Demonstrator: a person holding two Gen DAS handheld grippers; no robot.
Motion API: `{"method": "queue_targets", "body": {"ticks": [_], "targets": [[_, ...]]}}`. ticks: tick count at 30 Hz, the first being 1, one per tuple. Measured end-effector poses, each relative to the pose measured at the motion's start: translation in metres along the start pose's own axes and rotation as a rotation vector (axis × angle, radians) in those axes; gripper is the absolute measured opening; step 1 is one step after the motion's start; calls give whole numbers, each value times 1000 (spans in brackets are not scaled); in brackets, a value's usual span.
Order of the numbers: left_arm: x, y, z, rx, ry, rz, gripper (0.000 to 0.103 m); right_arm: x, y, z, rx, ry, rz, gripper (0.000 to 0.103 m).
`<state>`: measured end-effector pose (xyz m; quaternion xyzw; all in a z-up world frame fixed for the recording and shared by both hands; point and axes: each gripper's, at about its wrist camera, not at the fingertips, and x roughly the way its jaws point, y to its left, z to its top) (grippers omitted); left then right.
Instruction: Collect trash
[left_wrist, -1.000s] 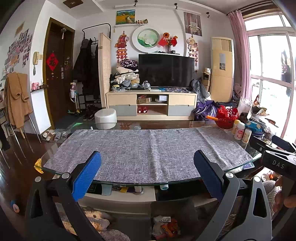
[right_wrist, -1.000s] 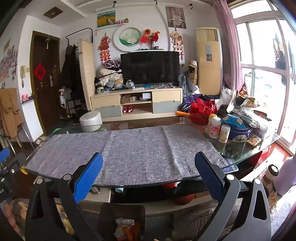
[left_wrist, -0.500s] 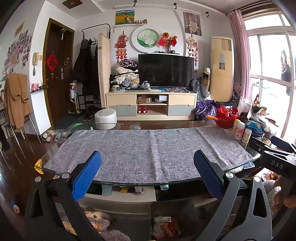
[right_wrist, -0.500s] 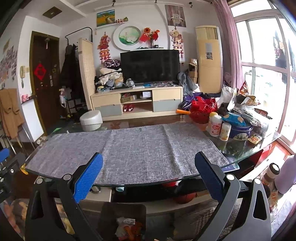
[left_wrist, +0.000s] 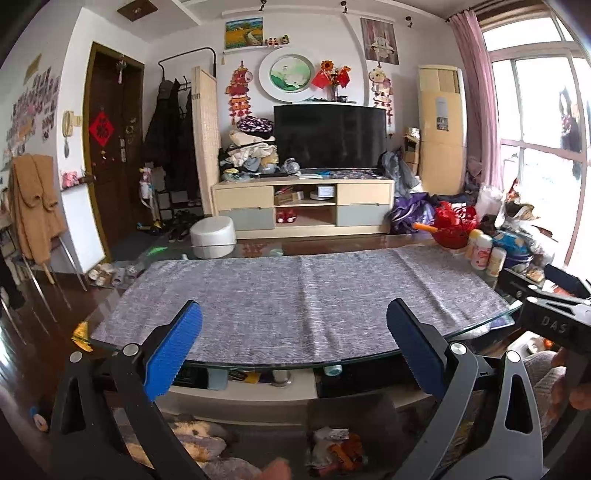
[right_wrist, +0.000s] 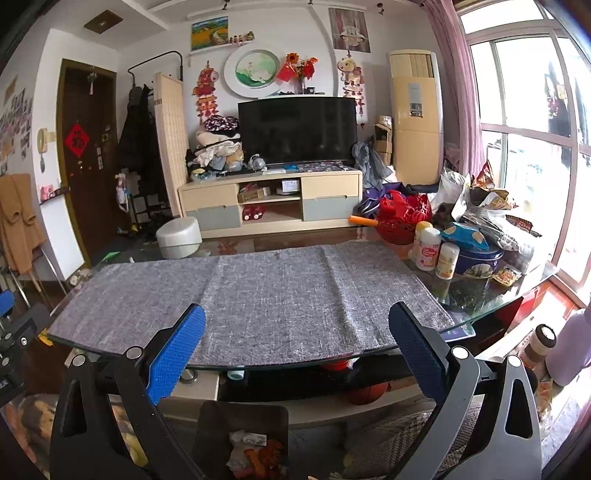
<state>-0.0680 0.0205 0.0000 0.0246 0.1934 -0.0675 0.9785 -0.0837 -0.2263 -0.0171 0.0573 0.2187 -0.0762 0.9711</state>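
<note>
While both the left tongs (left_wrist: 293, 347) and right tongs (right_wrist: 297, 349) hang wide open and empty above the grey woven cloth (right_wrist: 255, 295) on the glass tabletop (right_wrist: 480, 299), no trash lies there. Best scan toward the dark bin of crumpled scraps (right_wrist: 240, 439) below before committing either one.

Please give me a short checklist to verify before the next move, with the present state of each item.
1. Left gripper open and holding nothing: ok.
2. Right gripper open and holding nothing: ok.
3. Grey cloth free of loose trash: ok, nothing lies on it.
4. Bin in reach in front of the table, with scraps inside: ok.
5. Wrapper on the glass table beside the blue tin is trash: cannot tell.
6. Bottles clear of that wrapper: ok, the tin is between them.
</note>
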Motion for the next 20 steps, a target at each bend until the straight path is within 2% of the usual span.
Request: {"method": "queue_targets", "body": {"ticks": [6,20], "targets": [[-2,5,0,-12,-18,-23,95,3,-2,-2,6,10,-6,100],[5,9,1,-6,11,31,95,5,-3,-1,7,17,-3,100]]}}
